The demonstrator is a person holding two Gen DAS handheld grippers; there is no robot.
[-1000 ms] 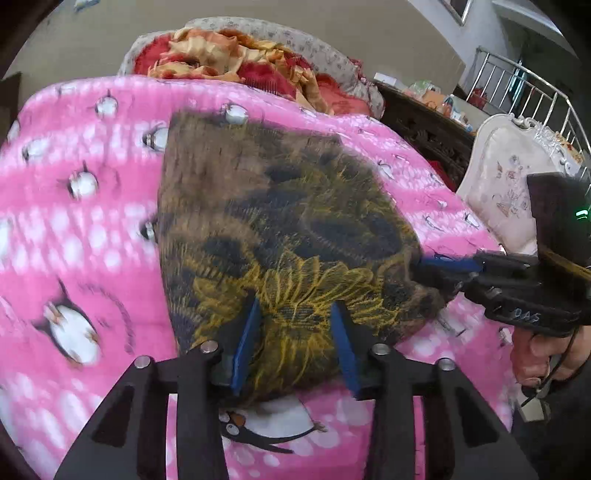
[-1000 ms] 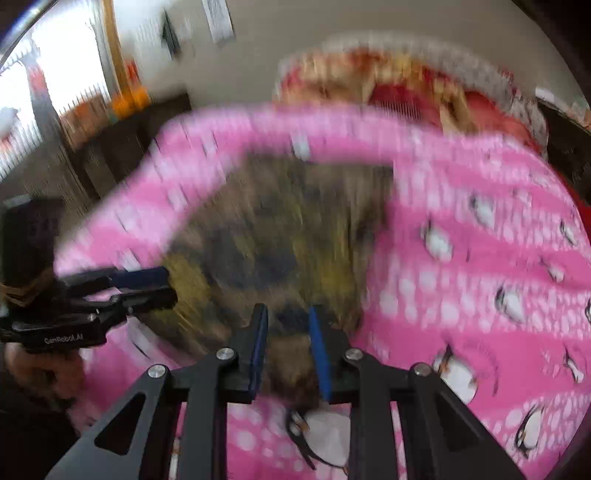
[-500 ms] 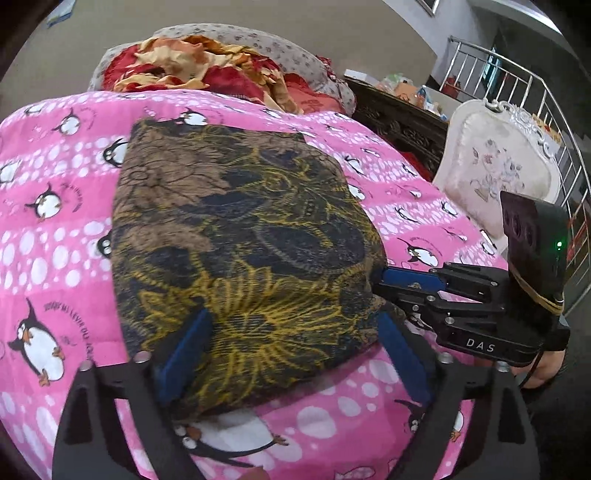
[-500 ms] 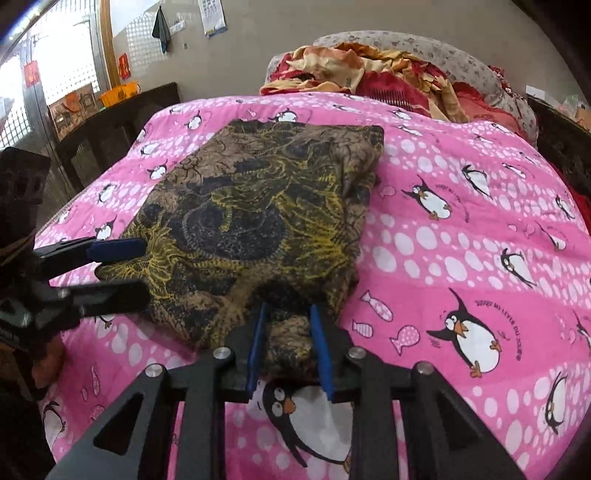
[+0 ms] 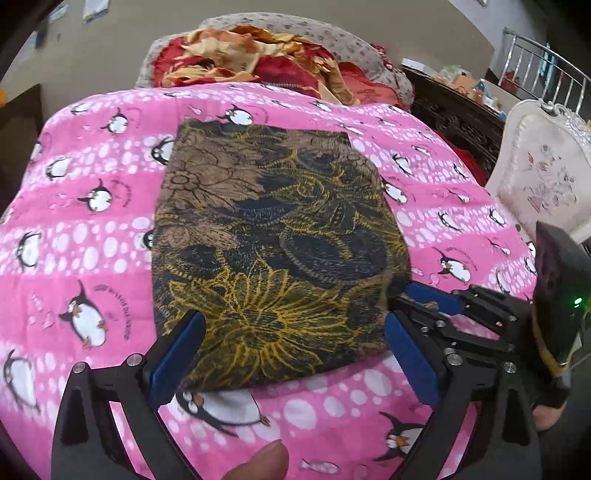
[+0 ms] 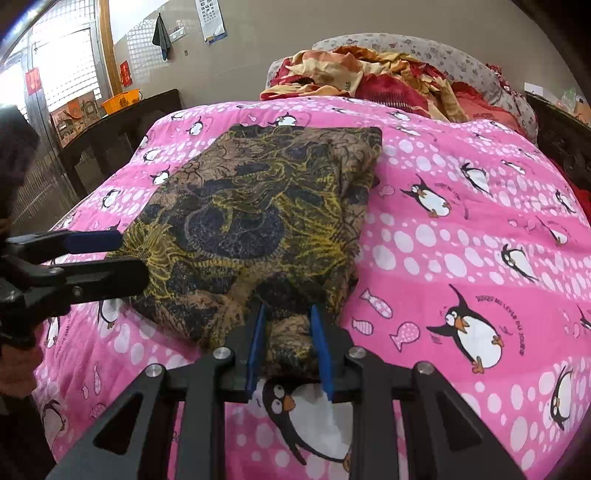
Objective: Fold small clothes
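we cannot see the cloth's (image 6: 255, 218) near corner past the right gripper (image 6: 290, 347), whose blue pads cover it. the thumb (image 5: 260, 463) is cut off by the bottom edge of the left wrist view (the rest of that hand stays out of frame). the calendar (image 6: 213, 20) on the wall is too small to read, and the shelf clutter (image 5: 461, 79) blurs together.

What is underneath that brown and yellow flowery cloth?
The folded cloth lies on a pink penguin blanket, which shows all around it. Whatever lies directly beneath the cloth, or between its folded layers, is covered and cannot be seen.
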